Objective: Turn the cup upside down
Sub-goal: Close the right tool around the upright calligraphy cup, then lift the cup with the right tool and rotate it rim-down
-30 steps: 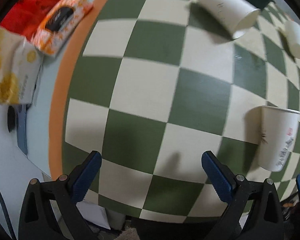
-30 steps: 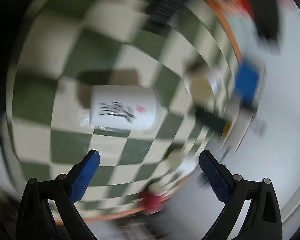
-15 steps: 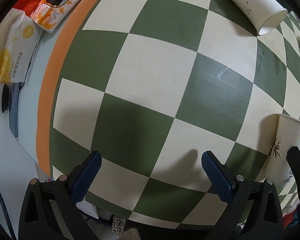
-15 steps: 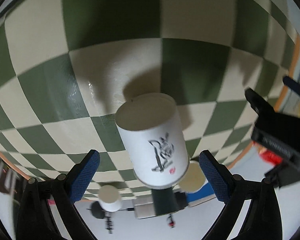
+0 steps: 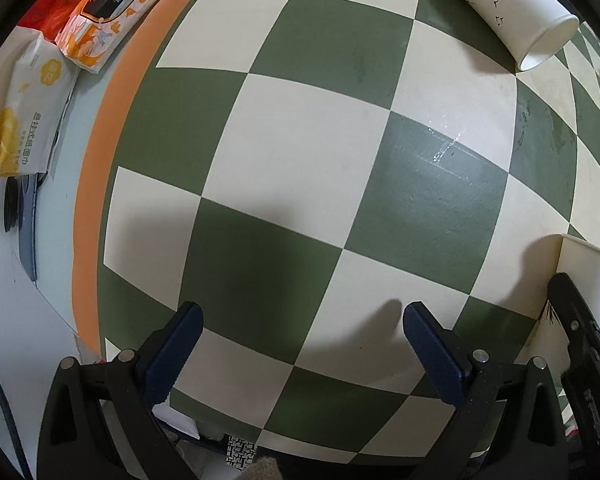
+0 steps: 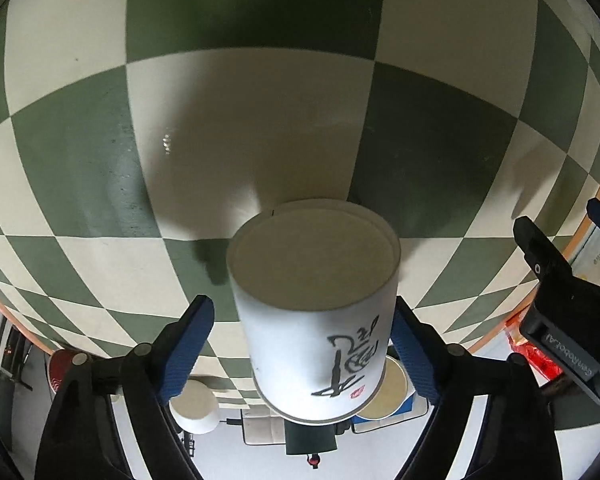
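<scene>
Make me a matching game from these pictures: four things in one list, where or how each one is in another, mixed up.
Things:
1. printed cup
2. tipped cup
3. orange packet
4. left gripper

Places or states:
A. lying on its side on the checked mat
B. open, holding nothing
C. between the jaws of the right gripper
D. at the mat's orange edge

Pairs: 1-C, 2-A, 3-D, 4-B
</scene>
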`<state>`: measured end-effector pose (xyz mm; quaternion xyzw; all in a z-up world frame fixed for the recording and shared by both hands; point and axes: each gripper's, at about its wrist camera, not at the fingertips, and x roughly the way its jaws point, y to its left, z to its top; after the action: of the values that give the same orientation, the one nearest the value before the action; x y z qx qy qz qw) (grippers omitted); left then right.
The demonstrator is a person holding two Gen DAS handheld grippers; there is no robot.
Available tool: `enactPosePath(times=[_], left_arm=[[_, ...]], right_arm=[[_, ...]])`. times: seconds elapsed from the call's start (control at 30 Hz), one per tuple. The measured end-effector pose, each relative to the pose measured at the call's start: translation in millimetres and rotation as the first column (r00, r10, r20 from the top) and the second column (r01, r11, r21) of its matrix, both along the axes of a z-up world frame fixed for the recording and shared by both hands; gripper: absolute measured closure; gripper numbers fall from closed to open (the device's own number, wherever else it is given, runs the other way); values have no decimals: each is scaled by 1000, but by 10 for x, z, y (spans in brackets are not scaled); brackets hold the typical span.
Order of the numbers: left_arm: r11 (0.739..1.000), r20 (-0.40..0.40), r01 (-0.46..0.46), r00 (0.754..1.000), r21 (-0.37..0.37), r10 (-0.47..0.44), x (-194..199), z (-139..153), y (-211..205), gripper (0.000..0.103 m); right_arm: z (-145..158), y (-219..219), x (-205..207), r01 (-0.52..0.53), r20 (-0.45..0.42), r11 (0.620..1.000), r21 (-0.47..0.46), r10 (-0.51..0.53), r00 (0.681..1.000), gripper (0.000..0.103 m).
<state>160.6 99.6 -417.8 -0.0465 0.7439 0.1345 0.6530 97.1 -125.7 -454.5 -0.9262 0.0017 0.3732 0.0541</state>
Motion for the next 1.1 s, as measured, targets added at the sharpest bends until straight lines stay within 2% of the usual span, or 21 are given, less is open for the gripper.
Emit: enactPosePath(times=[0.07, 0.2, 0.5, 0.7, 0.8, 0.9, 0.97, 1.03, 1.1], left_arm=[[1000, 2, 2, 1000, 3, -2, 1, 11, 2, 0], [1000, 9, 3, 1000, 9, -3, 64, 54, -48, 0], [1000, 23, 8, 1000, 18, -8, 90, 98, -146, 0], [999, 40, 29, 999, 28, -30, 130, 156, -246, 0], [999, 49, 38, 998, 32, -40, 165, 201, -289, 0], [998, 60, 46, 997, 36, -48, 212, 257, -350, 0], [998, 65, 51, 996, 39, -54, 240, 293, -398, 0], [998, 70, 57, 996, 37, -59, 264, 325, -446, 1], [997, 74, 64, 995, 40, -66, 254, 349, -483, 1]], right_arm=[[-16, 18, 59, -7, 2, 1000, -1, 7, 1000, 22], [-35, 53, 172, 11, -2, 1000, 2, -11, 1000, 36], [25, 247, 413, 106, -21, 993, 60, -105, 994, 37], [112, 643, 521, 286, -45, 950, 127, -283, 958, 37], [190, 784, 777, 398, -68, 903, 162, -392, 917, 37], [279, 901, 941, 526, -102, 831, 179, -516, 850, 37], [315, 926, 1112, 610, -129, 769, 190, -596, 792, 37], [318, 886, 1274, 692, -158, 694, 199, -674, 721, 37], [364, 918, 1434, 774, -192, 600, 202, -750, 632, 37]])
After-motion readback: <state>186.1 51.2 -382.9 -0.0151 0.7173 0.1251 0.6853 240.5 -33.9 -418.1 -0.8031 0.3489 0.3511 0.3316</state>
